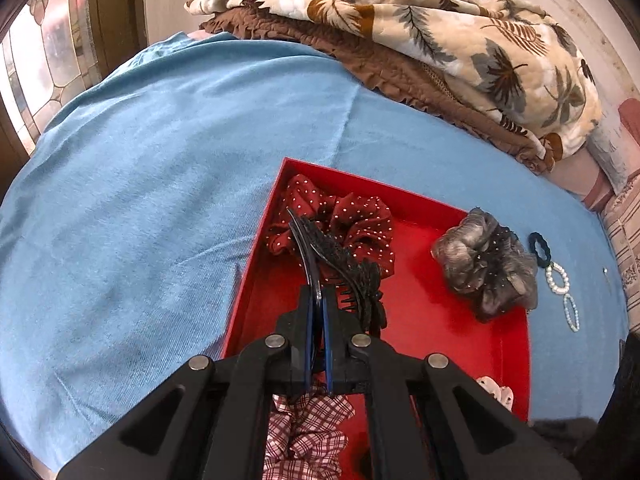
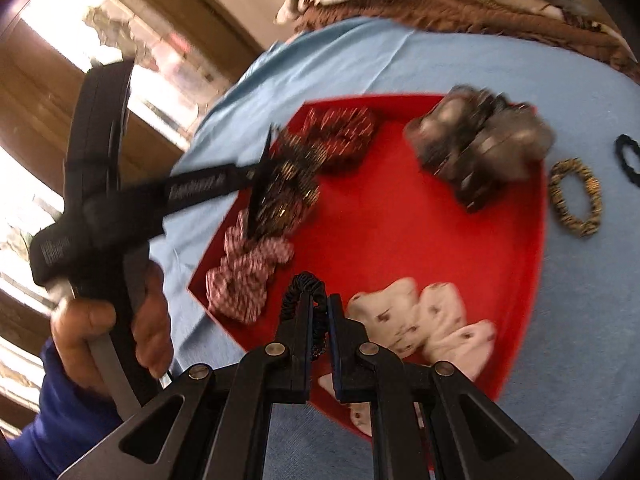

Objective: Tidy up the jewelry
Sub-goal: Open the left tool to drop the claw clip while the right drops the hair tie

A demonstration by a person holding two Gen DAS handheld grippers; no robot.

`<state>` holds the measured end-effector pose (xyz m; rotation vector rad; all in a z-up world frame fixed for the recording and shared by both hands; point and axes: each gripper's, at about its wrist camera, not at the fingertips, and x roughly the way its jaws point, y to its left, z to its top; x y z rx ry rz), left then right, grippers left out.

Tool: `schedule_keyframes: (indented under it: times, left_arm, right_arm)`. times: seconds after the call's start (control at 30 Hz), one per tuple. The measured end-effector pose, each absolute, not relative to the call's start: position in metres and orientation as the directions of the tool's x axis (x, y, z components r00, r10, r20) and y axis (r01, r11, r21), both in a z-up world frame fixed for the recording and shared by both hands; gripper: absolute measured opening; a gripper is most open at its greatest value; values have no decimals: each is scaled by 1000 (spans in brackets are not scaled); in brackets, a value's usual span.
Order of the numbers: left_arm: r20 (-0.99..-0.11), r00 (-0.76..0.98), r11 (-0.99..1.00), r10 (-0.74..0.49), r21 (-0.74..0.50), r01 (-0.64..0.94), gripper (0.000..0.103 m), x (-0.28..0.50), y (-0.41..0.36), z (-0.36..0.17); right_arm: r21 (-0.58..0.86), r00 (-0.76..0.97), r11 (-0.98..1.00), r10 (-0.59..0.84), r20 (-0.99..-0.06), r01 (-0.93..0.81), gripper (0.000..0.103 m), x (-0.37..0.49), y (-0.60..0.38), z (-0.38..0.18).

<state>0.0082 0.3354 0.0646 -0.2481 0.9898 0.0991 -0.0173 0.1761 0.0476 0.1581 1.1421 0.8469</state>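
Blue bedsheet (image 1: 152, 184) covered the bed beneath a patterned quilt (image 1: 420, 28) as both hands worked over a red tray (image 1: 420, 308). Left gripper (image 1: 319, 304) had its fingers nearly closed on the thin spine of a black hair clip (image 1: 340, 260), held above the tray's left side over the red dotted scrunchie (image 1: 352, 220). Right gripper (image 2: 319, 312) had its fingers pinched on a black coil hair tie (image 2: 306, 284) over the tray's near edge, just beside a white scrunchie (image 2: 424, 320) and a checked scrunchie (image 2: 244, 276). The clip's narrow, curved spine looked liable to twist or slip if released high, and its teeth could snag the scrunchie fabric. A grey scrunchie (image 1: 486, 264) straddled the tray's right wall and could tip out if nudged. Bead bracelets (image 1: 560, 280) lay outside, to the right.
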Motion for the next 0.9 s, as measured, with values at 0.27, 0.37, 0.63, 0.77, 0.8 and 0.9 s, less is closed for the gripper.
schedule_keyframes:
  times: [0.27,0.37,0.63,0.77,0.8,0.9]
  left_arm:
    - [-835,549,963,-31,-173,-209,5,8,337,64]
    - [-832,553,958,-36,-186,-217,16,5,338,68]
    - [-807,590,938,-28,-226,-264,41,-14,347,90]
    - [-796,606,934,-2,-218,-282,41,-27,350,104]
    - [-791,611,934,8,-212,-287,41,-32,350,108]
    - [-780,624,938,43,-184,-294,43,-45,346,120]
  right_arm:
    - [462,152,683,637,-756,-567,11,-29,191,47]
    - [448,163,686,631,-759,-573,11,-29,190,49]
    - [423,199,694,627,-753,-583,25,-39,180,60]
    - [404,224,691,630,-744,-600,32,-54,170,73]
    - [396,233,690,630,-740,-606,35,-58,166,76]
    - [385,249,685,635,-731,-618,42,-66,164,87]
